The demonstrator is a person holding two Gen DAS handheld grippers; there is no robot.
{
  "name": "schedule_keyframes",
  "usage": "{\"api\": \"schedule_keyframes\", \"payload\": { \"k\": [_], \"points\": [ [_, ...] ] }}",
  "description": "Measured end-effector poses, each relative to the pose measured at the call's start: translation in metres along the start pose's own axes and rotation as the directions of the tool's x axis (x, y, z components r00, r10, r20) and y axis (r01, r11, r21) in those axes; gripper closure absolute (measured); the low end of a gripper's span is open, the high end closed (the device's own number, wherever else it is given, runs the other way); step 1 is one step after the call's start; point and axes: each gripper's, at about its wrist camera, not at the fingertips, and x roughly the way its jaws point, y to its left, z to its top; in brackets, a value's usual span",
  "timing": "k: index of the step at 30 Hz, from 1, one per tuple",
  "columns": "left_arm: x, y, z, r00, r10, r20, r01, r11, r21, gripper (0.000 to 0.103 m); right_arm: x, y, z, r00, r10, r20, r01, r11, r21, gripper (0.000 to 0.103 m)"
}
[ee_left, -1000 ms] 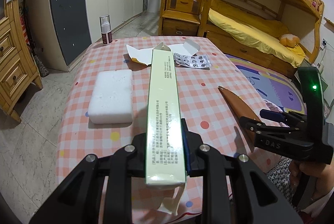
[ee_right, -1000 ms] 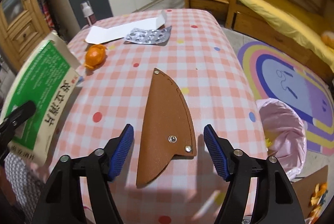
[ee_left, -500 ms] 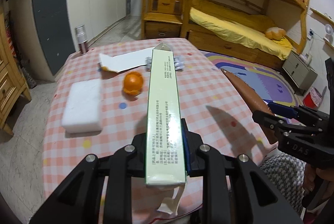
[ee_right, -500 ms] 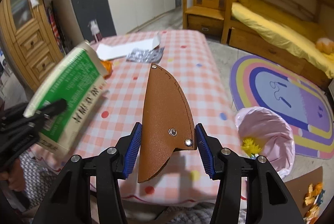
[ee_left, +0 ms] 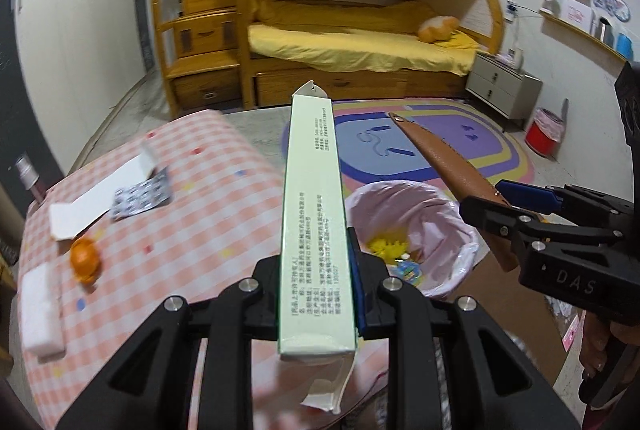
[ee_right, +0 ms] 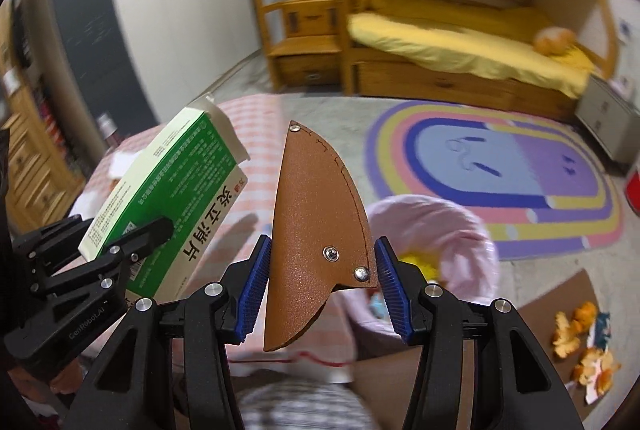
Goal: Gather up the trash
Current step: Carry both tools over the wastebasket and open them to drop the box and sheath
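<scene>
Carrying two pieces toward the pink-lined bin (ee_left: 412, 230)

Our left gripper (ee_left: 316, 294) clamps the medicine box (ee_left: 314, 222), our right gripper (ee_right: 324, 282) the leather sheath (ee_right: 316, 226); released short of the bin, either could land on the floor.

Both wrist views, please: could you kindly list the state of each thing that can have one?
Left gripper: shut on the box.
Box: held off the table, end flaps open.
Right gripper: shut on the sheath.
Sheath: held upright, snap fastened.
Bin: open, pink liner, some trash inside.
Pill sheet: lying flat on the table.
</scene>
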Motion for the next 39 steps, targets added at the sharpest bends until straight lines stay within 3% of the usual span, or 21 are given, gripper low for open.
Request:
{"api": "schedule_keyframes", "payload": {
  "k": [13,14,15,16,17,20,24,32,39],
  "points": [
    [0.068,-0.064,0.059,0.994,-0.109,0.007,0.108,0.989,0.097,0.078,0.029,-0.104,0.021,0.999,-0.026,0.036,0.016,0.967,0.254,0.047],
    [0.069,-0.066,0.061,0.993,-0.121,0.009,0.119,0.988,0.099,0.071,0.031,-0.108,0.023,0.999,-0.030,0.045,0.017,0.964,0.265,0.047],
    [0.071,-0.068,0.063,0.992,-0.129,0.014,0.127,0.987,0.101,0.064,0.032,-0.113,0.025,0.998,-0.038,0.048,0.024,0.960,0.278,0.040],
    [0.071,-0.068,0.063,0.992,-0.120,0.028,0.117,0.988,0.100,0.046,0.032,-0.117,0.026,0.998,-0.049,0.049,0.033,0.957,0.289,0.036],
    [0.069,-0.068,0.062,0.992,-0.114,0.045,0.109,0.989,0.096,0.038,0.031,-0.119,0.026,0.997,-0.056,0.054,0.038,0.955,0.295,0.036],
    [0.064,-0.063,0.057,0.994,-0.092,0.054,0.087,0.992,0.089,0.036,0.024,-0.122,0.023,0.996,-0.063,0.061,0.042,0.953,0.300,0.036],
    [0.054,-0.044,0.046,0.999,-0.029,0.039,0.027,0.998,0.056,0.037,0.009,-0.111,0.013,0.997,-0.053,0.051,0.037,0.962,0.271,0.036],
    [0.021,-0.007,0.025,1.000,0.016,0.014,-0.016,0.999,-0.028,0.036,-0.021,-0.066,0.010,0.997,-0.040,0.069,0.028,0.986,0.164,0.036],
    [-0.021,0.031,-0.010,0.998,0.057,-0.001,-0.057,0.993,-0.106,0.032,-0.028,-0.002,0.012,0.995,0.075,0.060,-0.078,0.996,0.039,0.038]
  ]
}}
